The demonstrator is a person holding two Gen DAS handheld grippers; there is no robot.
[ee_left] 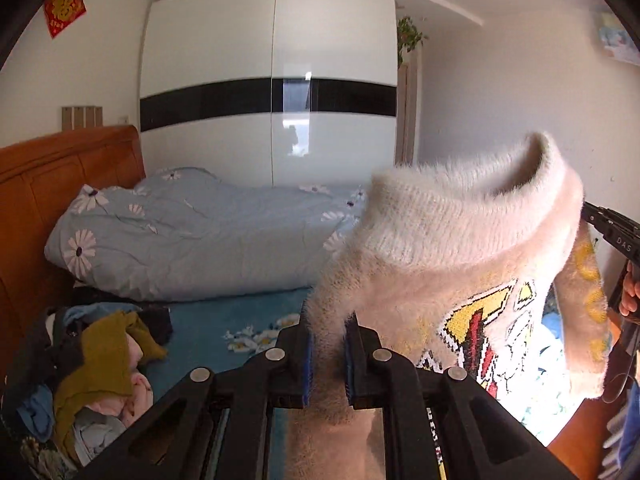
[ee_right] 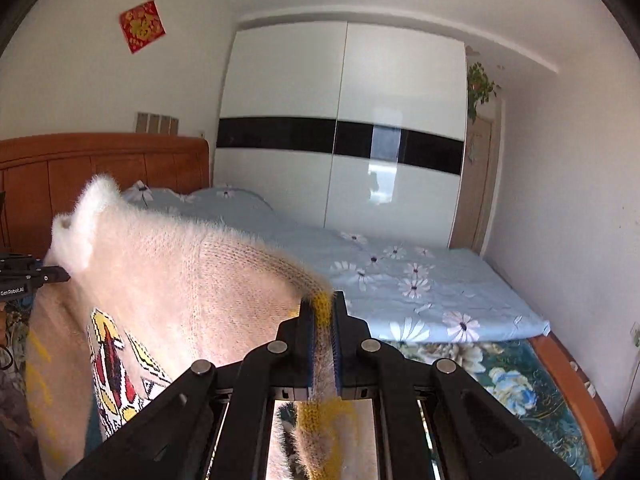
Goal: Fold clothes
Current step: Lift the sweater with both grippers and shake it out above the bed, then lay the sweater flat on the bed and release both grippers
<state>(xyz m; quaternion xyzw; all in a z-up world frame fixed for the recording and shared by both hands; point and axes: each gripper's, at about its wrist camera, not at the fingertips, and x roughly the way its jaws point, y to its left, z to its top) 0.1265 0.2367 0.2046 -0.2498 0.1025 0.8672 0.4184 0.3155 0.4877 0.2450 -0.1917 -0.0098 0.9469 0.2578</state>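
A fluffy cream sweater (ee_left: 460, 248) with a turtleneck collar and a yellow, red and black knitted picture hangs in the air between my two grippers. My left gripper (ee_left: 327, 332) is shut on its left shoulder edge. My right gripper (ee_right: 322, 312) is shut on the other shoulder, on a yellow-striped part of the sweater (ee_right: 180, 280). The right gripper also shows at the right edge of the left wrist view (ee_left: 612, 228), and the left gripper at the left edge of the right wrist view (ee_right: 28, 276). The sweater's lower part is hidden below both views.
Below is a bed with a blue floral sheet (ee_left: 224, 320) and a folded light-blue daisy quilt (ee_left: 192, 236). A pile of mixed clothes (ee_left: 92, 372) lies at the left by the orange wooden headboard (ee_left: 60, 184). A white wardrobe (ee_left: 272, 80) stands behind.
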